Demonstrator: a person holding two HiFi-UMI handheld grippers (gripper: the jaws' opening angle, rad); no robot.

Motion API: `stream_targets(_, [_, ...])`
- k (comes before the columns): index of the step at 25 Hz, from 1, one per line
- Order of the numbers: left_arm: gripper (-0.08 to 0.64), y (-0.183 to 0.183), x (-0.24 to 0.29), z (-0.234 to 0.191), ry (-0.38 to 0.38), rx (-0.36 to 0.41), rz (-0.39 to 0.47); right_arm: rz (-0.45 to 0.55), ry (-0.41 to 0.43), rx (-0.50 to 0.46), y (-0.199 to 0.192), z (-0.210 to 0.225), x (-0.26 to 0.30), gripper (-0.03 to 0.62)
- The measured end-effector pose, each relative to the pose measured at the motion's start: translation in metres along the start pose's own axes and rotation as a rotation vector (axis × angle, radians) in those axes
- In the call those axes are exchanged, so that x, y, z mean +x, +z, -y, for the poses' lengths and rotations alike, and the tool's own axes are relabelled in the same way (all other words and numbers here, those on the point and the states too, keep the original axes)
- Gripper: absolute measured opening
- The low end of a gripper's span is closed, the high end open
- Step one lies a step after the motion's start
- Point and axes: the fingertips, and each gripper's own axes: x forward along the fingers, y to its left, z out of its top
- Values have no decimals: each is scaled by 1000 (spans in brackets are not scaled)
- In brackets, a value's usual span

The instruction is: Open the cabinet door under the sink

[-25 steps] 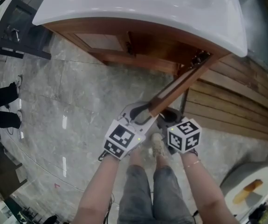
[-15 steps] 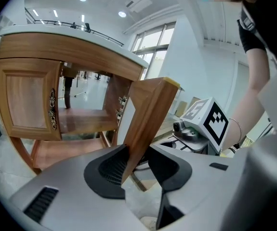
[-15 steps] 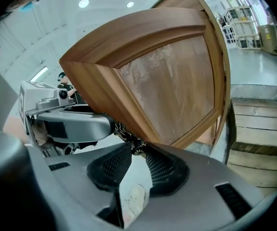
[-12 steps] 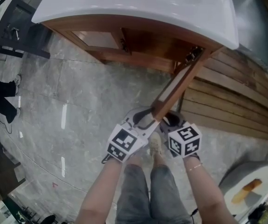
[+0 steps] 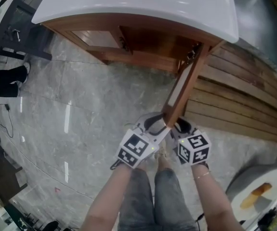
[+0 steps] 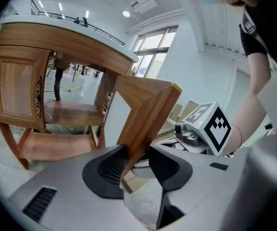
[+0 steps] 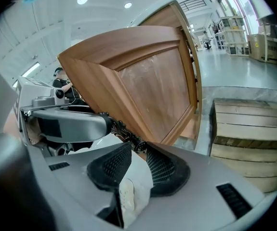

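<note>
Wooden and wide open, the one cabinet door stood out from under the white sink. Our left gripper clamped its free edge, and our right gripper pinched its ornate handle. A second door was closed. Stacked planks lay just beside the open door.
</note>
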Motion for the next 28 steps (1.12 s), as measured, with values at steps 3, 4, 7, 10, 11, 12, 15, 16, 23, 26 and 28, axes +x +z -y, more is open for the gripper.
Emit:
stream_targets(3, [146, -2, 9, 12, -31, -9, 6, 7, -30, 16, -7, 10, -11, 87])
stream_targets(4, [146, -2, 12, 16, -39, -7, 5, 8, -37, 22, -9, 14, -14, 87])
stream_targets(7, [146, -2, 20, 27, -60, -3, -5, 3, -54, 31, -15, 24, -24, 86])
stream_targets(10, [146, -1, 29, 39, -99, -1, -11, 1, -87, 49, -22, 37, -34, 86])
stream_targets(11, [146, 0, 32, 42, -112, 5, -13, -2, -99, 54, -25, 41, -36, 86])
stream_targets(12, [146, 0, 35, 45, -123, 8, -13, -5, -108, 58, -28, 44, -38, 86])
stream_targets(15, [147, 1, 40, 49, -134, 0, -6, -10, -118, 69, -31, 48, -40, 84])
stream_targets(16, [147, 1, 40, 49, -133, -6, -2, -9, -119, 71, -31, 48, -40, 84])
stream_targets(23, [147, 0, 41, 49, -142, -20, 10, 9, -126, 79, -31, 47, -41, 87])
stream_targets(26, [147, -5, 41, 49, -138, -32, -7, 3, -119, 68, -32, 43, -42, 97])
stream_targets(28, [147, -7, 38, 51, -137, -26, -16, 1, -117, 63, -32, 41, -44, 98])
